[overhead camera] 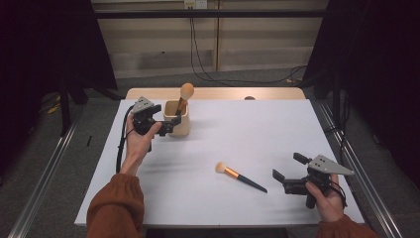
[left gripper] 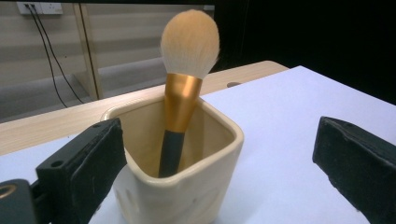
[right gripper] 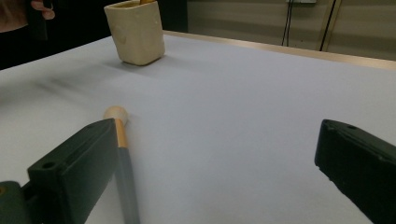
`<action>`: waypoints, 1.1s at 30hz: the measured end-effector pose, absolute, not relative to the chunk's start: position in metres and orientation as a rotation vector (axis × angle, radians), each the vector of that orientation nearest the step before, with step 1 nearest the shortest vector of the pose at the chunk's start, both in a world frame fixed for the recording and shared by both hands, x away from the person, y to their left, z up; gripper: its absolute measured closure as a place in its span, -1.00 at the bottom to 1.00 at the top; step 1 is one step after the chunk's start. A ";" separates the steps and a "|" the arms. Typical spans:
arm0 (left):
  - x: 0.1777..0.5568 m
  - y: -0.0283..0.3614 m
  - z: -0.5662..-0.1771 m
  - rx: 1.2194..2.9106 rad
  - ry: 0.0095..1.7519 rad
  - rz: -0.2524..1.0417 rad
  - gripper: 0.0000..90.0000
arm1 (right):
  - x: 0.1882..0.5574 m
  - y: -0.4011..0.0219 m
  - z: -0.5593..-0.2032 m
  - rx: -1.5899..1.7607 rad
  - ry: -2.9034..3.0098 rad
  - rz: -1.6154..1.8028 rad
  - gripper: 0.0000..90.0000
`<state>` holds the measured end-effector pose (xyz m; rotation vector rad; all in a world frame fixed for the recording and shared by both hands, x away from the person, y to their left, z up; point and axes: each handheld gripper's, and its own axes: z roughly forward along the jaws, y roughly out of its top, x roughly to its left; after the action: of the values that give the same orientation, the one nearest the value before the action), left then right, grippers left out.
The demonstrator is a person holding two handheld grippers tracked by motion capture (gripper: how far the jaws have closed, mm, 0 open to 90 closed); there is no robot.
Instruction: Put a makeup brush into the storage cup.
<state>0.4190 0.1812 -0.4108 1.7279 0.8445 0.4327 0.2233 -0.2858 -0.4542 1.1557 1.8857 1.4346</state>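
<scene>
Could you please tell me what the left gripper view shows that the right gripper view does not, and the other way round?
The left gripper view looks into the cup from close by: a big brush stands inside, handle down, fluffy head well above the rim. The open left gripper sits just in front of the cup, and wall sockets show at top left.

The right gripper view shows a small brush lying flat on the sheet near the open right gripper.

Both share the cup, the white sheet, the wooden table edge and the wall cables.
</scene>
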 end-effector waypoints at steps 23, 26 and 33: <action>0.368 0.196 -0.409 1.731 0.823 0.533 -0.92 | 0.223 -0.285 -0.454 1.154 1.884 1.433 -1.00; 0.363 0.196 -0.413 1.743 0.821 0.563 -0.93 | 0.223 -0.286 -0.454 1.157 1.884 1.434 -1.00; 0.351 0.201 -0.417 1.766 0.781 0.556 -0.91 | 0.223 -0.286 -0.454 1.158 1.882 1.435 -1.00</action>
<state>0.3508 0.2010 -0.4167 1.7657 0.7810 0.5562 0.2229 -0.2857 -0.4539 1.1581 1.8819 1.4355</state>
